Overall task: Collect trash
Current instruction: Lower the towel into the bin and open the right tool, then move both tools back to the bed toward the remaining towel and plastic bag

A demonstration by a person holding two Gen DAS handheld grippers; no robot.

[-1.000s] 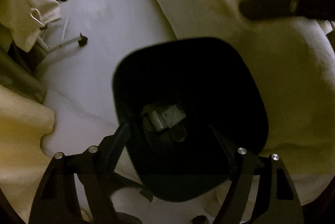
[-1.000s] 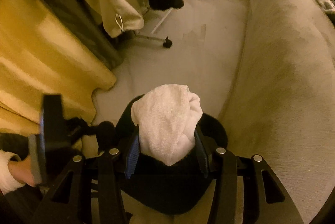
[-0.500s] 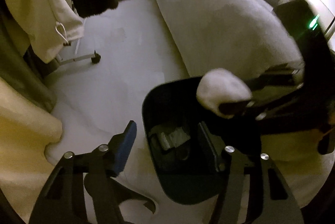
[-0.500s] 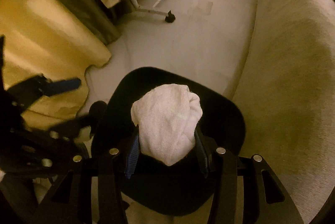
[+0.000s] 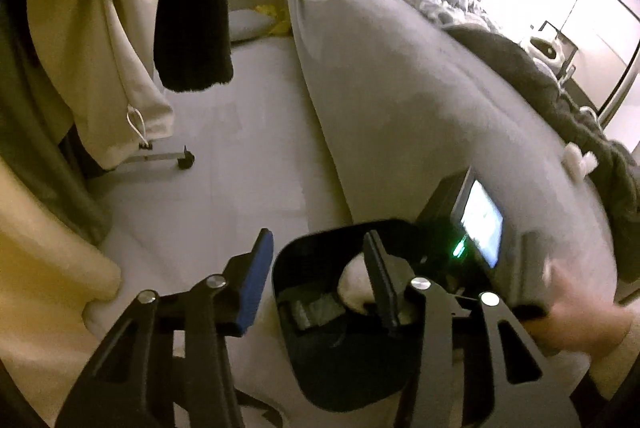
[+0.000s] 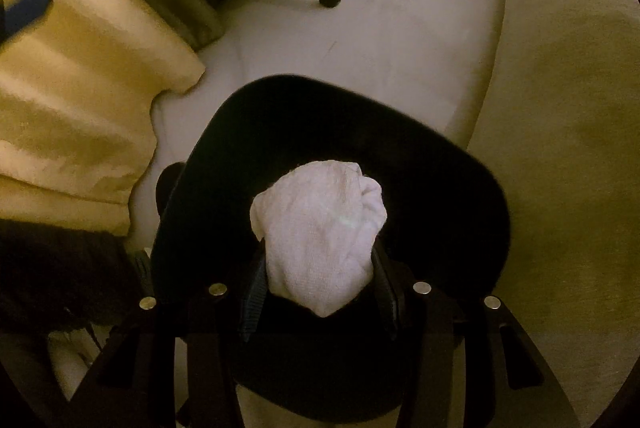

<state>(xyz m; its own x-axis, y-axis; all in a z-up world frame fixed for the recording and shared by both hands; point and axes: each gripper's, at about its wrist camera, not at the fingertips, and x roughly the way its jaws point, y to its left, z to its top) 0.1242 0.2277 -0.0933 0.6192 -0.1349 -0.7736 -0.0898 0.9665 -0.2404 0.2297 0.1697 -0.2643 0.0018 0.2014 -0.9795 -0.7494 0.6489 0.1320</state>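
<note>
We hold a crumpled white tissue over the open black bin.

Our right gripper is clamped on the tissue, the wad bulging out past the pads, pointing steeply down into the bin's mouth. Our left gripper has just been closing its jaws; they straddle the bin's near rim with a gap showing, gripping nothing. The bin stands on the pale floor between the bed and a yellow curtain.
</note>
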